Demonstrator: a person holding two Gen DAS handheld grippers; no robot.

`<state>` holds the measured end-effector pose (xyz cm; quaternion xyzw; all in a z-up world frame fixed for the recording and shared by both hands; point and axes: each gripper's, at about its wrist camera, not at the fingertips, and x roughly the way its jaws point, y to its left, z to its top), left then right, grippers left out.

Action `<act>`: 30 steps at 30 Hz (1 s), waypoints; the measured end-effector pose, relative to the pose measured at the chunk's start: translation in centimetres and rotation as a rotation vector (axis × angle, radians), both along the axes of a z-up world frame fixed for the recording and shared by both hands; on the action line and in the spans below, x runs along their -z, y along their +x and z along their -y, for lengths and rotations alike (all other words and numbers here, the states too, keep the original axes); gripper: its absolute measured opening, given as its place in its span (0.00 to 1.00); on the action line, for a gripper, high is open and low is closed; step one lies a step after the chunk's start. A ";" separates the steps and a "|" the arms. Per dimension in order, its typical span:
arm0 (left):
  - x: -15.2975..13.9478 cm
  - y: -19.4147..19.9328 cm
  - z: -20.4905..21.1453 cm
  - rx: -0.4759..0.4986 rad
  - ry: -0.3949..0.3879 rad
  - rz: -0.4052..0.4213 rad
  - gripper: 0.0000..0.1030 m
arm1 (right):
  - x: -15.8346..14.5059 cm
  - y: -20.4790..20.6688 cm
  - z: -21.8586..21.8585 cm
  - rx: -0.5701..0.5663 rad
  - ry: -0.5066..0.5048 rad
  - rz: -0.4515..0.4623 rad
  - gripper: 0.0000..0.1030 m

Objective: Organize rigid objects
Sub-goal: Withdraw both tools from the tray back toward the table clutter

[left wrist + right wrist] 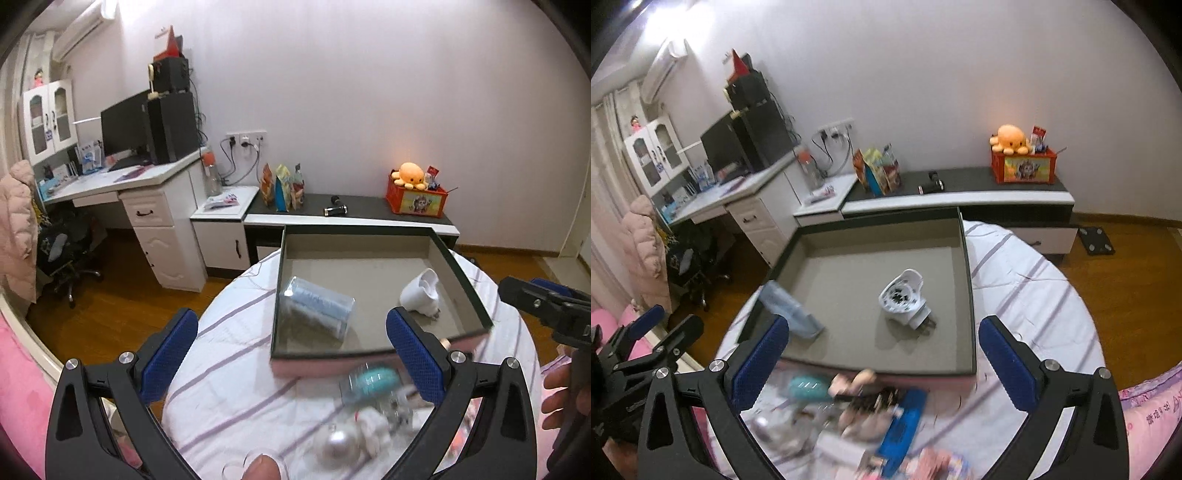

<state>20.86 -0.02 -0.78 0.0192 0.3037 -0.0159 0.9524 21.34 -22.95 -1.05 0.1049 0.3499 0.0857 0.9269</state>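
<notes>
A shallow grey tray (461, 280) (966, 280) sits on a round table with a striped cloth (236, 373) (1027, 280). In it lie a clear blue cylinder (317, 306) (792, 310) at the left and a white plug-like object (421, 293) (903, 299) at the right. In front of the tray lies a blurred heap: a teal item (376, 380) (809, 387), a pearl ball (338, 443), a blue flat object (905, 421). My left gripper (291, 358) and right gripper (882, 362) are both open and empty, above the heap.
A low dark-topped cabinet (354, 206) (960, 181) stands behind the table with snack bags, an orange plush on a red box (413, 194) (1023, 162). A white desk (122, 181) with monitor stands at the left. Pink bedding lies at the lower edges.
</notes>
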 end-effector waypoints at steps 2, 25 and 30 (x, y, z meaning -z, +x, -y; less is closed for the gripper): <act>-0.5 -1.8 0.0 0.000 -0.002 0.005 1.00 | -0.7 -1.9 -0.3 0.001 -0.004 0.024 1.00; -2.3 -16.5 0.1 -0.033 -0.048 0.063 1.00 | -2.3 -18.9 -3.1 0.029 -0.066 0.168 1.00; -2.0 -19.4 -0.2 -0.028 -0.049 0.083 1.00 | -1.9 -21.1 -3.5 0.032 -0.101 0.173 1.00</act>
